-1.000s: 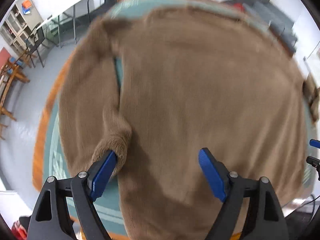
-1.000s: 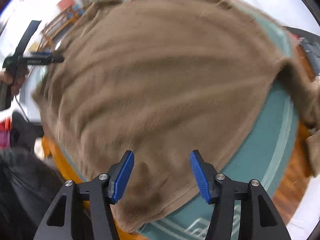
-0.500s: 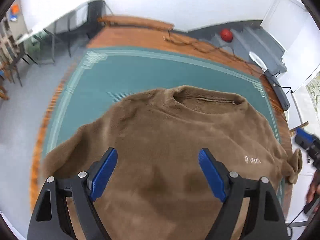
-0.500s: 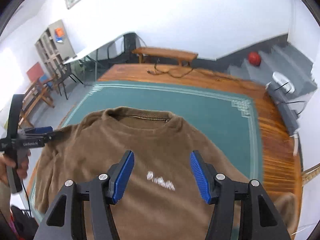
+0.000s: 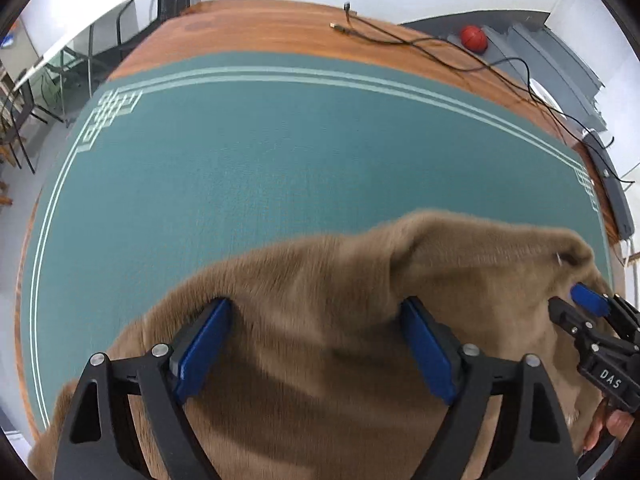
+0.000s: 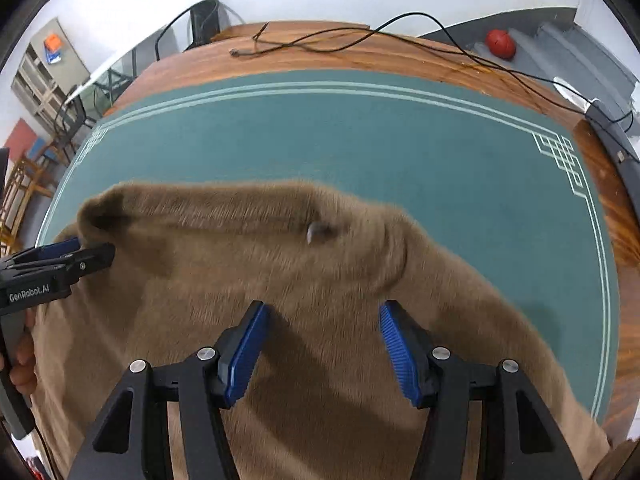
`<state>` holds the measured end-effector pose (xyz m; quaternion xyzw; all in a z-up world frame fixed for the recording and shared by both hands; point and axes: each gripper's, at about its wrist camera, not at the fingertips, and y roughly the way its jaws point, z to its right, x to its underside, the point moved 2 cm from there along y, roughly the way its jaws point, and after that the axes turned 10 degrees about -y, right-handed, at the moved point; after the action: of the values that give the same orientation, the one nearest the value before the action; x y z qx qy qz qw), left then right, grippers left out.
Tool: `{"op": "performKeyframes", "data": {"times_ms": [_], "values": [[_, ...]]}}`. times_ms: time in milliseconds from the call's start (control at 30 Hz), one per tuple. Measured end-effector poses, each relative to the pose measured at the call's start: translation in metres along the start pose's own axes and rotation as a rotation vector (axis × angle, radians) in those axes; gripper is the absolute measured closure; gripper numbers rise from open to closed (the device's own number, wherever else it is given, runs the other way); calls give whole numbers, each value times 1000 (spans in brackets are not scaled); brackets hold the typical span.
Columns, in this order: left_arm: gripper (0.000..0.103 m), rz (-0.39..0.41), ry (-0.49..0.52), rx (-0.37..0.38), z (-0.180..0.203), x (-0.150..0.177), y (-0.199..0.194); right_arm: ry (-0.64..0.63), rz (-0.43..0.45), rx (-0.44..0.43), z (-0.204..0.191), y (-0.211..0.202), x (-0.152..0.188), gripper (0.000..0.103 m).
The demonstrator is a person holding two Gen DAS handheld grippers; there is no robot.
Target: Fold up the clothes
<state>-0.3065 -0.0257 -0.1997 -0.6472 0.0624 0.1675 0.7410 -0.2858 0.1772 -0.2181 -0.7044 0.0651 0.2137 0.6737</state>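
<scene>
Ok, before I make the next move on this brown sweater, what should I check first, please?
1. Sweater lies on the green mat: ok.
2. Left gripper over the sweater, jaws opening, fabric between them but not pinched: ok.
3. Right gripper jaws open, nothing clamped: ok.
4. Mat beyond the collar is bare: ok.
5. Sleeves and hem lie flat: cannot tell, they are out of view.
6. Cable is on the wooden table, off the mat: ok.
</scene>
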Motion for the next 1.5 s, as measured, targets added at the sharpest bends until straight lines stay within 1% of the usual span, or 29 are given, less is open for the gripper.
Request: {"op": "performKeyframes", "data": {"times_ms": [67,133,200,267,333,367,400,500,600,700,800,833,900,967,1067,1133,1167,1267,1400,1467,1500], "values": [[11,10,-16,3,1,-4,3,25,12,11,4,4,-7,43],[5,20,-31,8,2,-6,5,28,25,21,3,6,-8,37],[1,26,-5,-18,7,-7,9,-20,36,48,-6,9,-7,23],[1,27,25,-45,12,-6,10,-81,38,89,-16,12,-5,22],[1,28,34,-6,11,-3,2,-77,39,83,-17,8,-2,22],[1,31,36,18,10,-2,-3,-62,54,76,-14,1,1,22],[1,43,32,57,7,1,-13,-51,81,79,-12,-10,4,22],[1,59,33,117,-1,13,-37,-62,115,64,-12,-42,24,22],[1,41,40,132,-5,36,-45,-113,83,55,-22,-57,48,22],[1,19,63,128,-5,59,-42,-150,28,48,-39,-57,70,22],[1,0,106,68,0,79,-30,-145,-42,46,-47,-40,88,22],[1,12,133,42,2,85,-30,-134,-60,43,-46,-34,92,21],[1,35,181,-8,5,95,-30,-108,-41,43,-43,-38,97,20],[1,28,162,-9,3,99,-38,-54,-23,21,-35,-52,106,20],[1,37,117,27,2,102,-55,-1,14,12,-17,-80,130,20],[1,50,109,40,7,110,-72,35,34,33,3,-101,153,20],[1,58,109,46,10,115,-80,59,43,45,15,-113,166,20],[1,75,120,53,25,134,-104,147,77,97,69,-145,199,20],[1,81,118,38,38,154,-121,276,153,187,136,-182,235,20],[1,68,104,40,42,166,-124,323,175,274,171,-198,253,20],[1,61,96,45,46,173,-126,347,172,312,189,-203,262,20]]}}
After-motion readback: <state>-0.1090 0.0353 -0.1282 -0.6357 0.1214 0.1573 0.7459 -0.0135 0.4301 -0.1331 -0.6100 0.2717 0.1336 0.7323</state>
